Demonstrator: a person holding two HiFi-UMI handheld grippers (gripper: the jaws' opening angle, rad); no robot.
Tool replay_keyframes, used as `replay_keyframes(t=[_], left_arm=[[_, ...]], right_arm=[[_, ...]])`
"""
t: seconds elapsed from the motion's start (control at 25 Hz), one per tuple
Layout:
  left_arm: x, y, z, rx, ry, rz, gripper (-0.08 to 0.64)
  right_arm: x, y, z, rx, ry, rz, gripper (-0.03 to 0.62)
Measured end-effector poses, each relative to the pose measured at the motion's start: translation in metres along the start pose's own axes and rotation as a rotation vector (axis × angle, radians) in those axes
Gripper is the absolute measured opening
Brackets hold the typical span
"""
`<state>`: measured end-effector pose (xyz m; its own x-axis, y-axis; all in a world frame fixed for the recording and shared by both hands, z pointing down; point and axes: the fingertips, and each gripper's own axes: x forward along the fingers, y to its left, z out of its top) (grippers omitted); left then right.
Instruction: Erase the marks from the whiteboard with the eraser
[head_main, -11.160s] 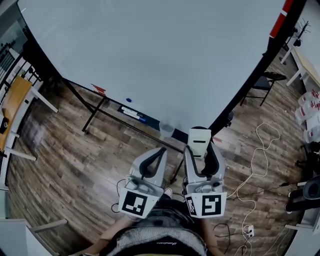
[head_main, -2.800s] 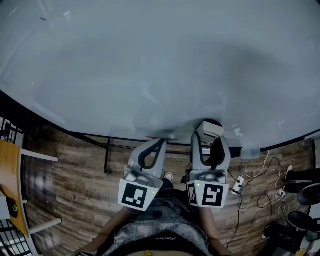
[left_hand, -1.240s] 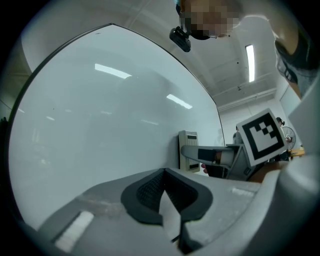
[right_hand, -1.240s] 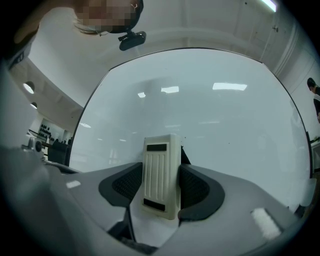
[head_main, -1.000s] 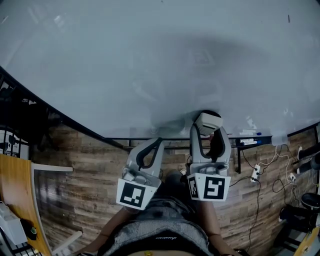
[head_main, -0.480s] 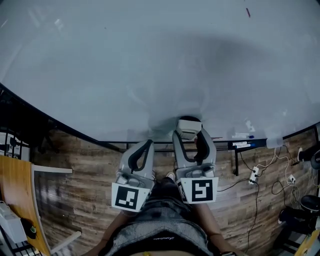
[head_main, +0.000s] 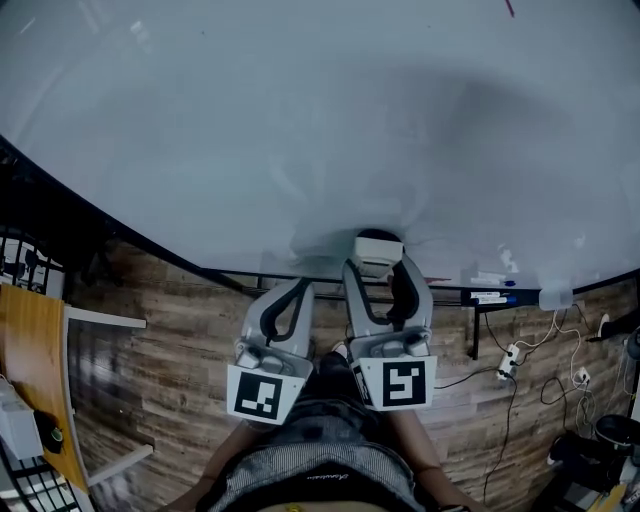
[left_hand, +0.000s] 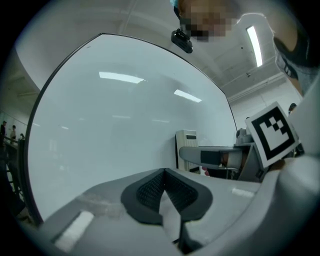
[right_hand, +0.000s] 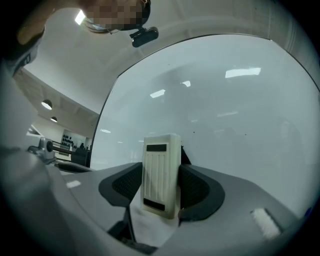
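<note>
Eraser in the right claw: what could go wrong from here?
1. The eraser stands tall between the pads of the right claw, pinched only by its sides. Pressing it on the whiteboard may twist it loose.
2. The red mark lies far from the eraser, at the head view's top edge. A long stretch may weaken contact.
3. Cables trail on the floor on that side, a possible trip.

Whiteboard (head_main: 300, 120) runs past the top edge; tray items (head_main: 490, 297) too small.
</note>
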<state>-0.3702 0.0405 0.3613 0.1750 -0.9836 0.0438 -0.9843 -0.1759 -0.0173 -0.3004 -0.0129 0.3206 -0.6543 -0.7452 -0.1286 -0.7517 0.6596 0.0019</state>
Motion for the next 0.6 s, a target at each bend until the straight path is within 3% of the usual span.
replay_keyframes(t=[0.16, 0.44, 0.6], left_arm=[[-0.001, 0.013, 0.001, -0.015, -0.007, -0.002, 0.003], [-0.005, 0.043, 0.011, -0.011, -0.021, -0.063, 0.003], [-0.008, 0.062, 0.008, -0.018, -0.015, -0.091, 0.003]], right_arm=[[0.003, 0.008, -0.001, -0.009, 0.009, -0.011, 0.239], [0.010, 0.020, 0.000, 0.010, 0.010, -0.122, 0.239], [0.024, 0.042, -0.002, 0.001, 0.010, -0.123, 0.239]])
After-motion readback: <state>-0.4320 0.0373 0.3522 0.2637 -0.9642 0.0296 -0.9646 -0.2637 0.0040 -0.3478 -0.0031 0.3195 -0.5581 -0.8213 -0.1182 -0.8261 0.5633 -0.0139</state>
